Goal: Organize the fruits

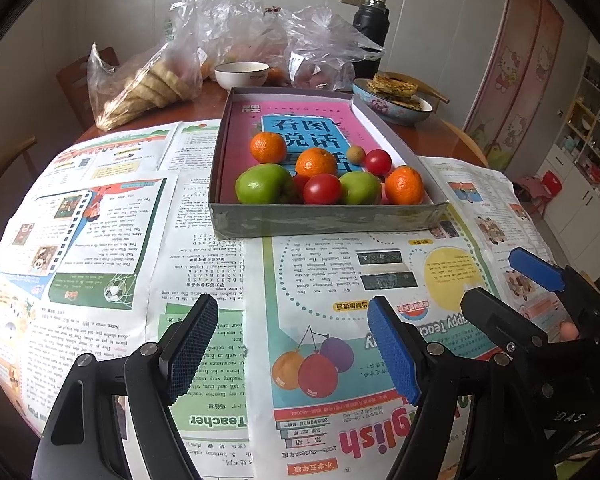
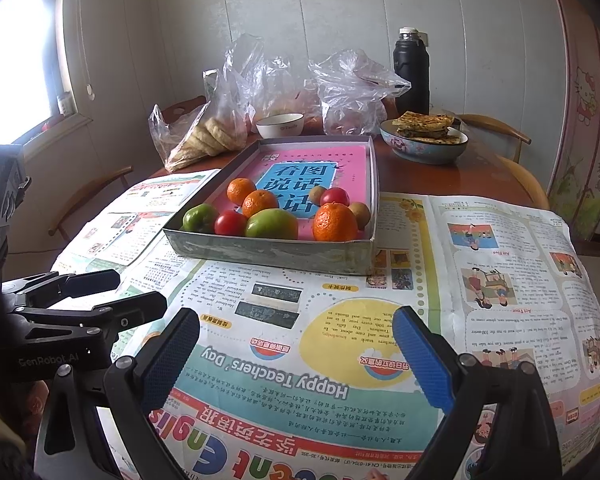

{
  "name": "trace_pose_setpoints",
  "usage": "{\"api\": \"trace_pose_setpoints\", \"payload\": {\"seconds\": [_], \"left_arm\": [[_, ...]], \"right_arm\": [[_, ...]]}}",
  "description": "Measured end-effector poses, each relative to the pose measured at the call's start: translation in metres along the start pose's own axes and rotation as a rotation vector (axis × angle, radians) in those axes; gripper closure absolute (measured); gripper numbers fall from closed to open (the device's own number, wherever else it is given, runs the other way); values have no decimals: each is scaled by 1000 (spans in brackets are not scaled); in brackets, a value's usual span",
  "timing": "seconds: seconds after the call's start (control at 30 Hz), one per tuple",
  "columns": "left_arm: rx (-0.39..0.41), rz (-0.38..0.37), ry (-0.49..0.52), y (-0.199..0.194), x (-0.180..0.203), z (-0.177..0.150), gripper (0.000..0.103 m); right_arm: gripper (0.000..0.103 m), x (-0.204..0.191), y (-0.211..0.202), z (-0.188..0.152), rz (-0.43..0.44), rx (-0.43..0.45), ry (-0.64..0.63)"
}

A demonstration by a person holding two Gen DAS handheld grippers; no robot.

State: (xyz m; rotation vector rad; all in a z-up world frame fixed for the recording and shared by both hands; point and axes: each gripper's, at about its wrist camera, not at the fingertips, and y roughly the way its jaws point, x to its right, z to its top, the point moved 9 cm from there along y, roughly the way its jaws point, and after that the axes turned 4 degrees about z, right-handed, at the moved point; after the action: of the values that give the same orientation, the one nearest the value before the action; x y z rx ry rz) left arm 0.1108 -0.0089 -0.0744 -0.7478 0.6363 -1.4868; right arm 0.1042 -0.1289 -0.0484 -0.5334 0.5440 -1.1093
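Left claw (image 1: 292, 344) wide, nothing between the blue pads, hovering over newspaper (image 1: 204, 264) at near edge of bench (image 1: 188, 110). Right claw (image 2: 296, 354) also wide and empty, over the same paper, just right of the left one. Shallow grey box (image 1: 324, 220) on the paper, mid-bench, beyond both claws, with pink book cover (image 1: 300, 114) lying flat inside. Fruit all bunched at near end of box: three oranges (image 1: 268, 147), one far-left, one centre, one near-right by the right wall; two green apples (image 1: 265, 185) along near wall, big one left, smaller one right of centre; red tomatoes (image 1: 322, 189), one between the apples, one farther back on the right, a third mostly hidden behind the big apple; small brown kiwi (image 1: 355, 155) just left of the far tomato. In right wrist view second brown kiwi (image 2: 360, 213) tucked against right wall behind near orange. Far side of bench: clear plastic bags (image 1: 236, 40), one holding stacked pale biscuits or bread, white bowl (image 1: 242, 74), patterned bowl (image 1: 396, 110) with flatbread pieces, black flask (image 1: 370, 28) upright at far right. Wooden chairs (image 2: 496, 136) around bench. Fingertip (image 1: 568, 330) visible behind right claw body in left wrist view.
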Motion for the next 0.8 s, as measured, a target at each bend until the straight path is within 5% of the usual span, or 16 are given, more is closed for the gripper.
{"api": "trace_pose_setpoints", "payload": {"seconds": [0.8], "left_arm": [[10, 12, -11, -1, -5, 3, 24]], "right_arm": [[5, 0, -4, 3, -3, 10, -7]]}}
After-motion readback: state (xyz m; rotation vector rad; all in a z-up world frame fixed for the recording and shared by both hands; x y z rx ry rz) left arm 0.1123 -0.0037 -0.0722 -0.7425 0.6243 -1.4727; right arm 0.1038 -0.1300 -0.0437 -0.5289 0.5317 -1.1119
